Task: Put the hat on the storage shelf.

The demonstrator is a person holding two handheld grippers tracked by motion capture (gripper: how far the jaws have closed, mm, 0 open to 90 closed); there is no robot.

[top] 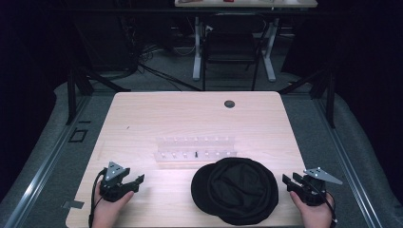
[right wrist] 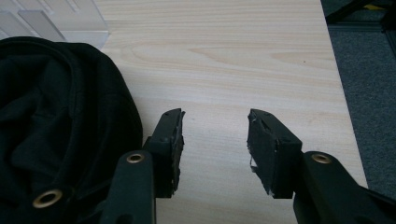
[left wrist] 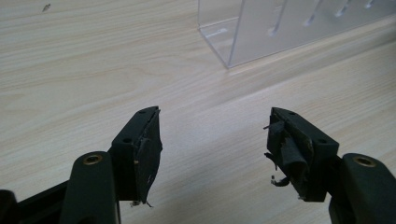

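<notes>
Dim room, pale wooden table [top: 142,118]; black hat [top: 235,190] at near edge, clear plastic rack [top: 196,148] just behind it.
Left gripper [top: 138,180] and right gripper [top: 288,181] both empty, jaws apart. Hat likely soft, light, floppy; best pinched at rim.

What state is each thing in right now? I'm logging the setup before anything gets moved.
Left hand-held gripper: open, empty, low over the table.
Right hand-held gripper: open, empty, just right of the hat.
Black hat: lying crumpled on the table, ungripped.
Clear acrylic rack: standing behind the hat; one small dark item in it.
Table: bare light wood elsewhere.
</notes>
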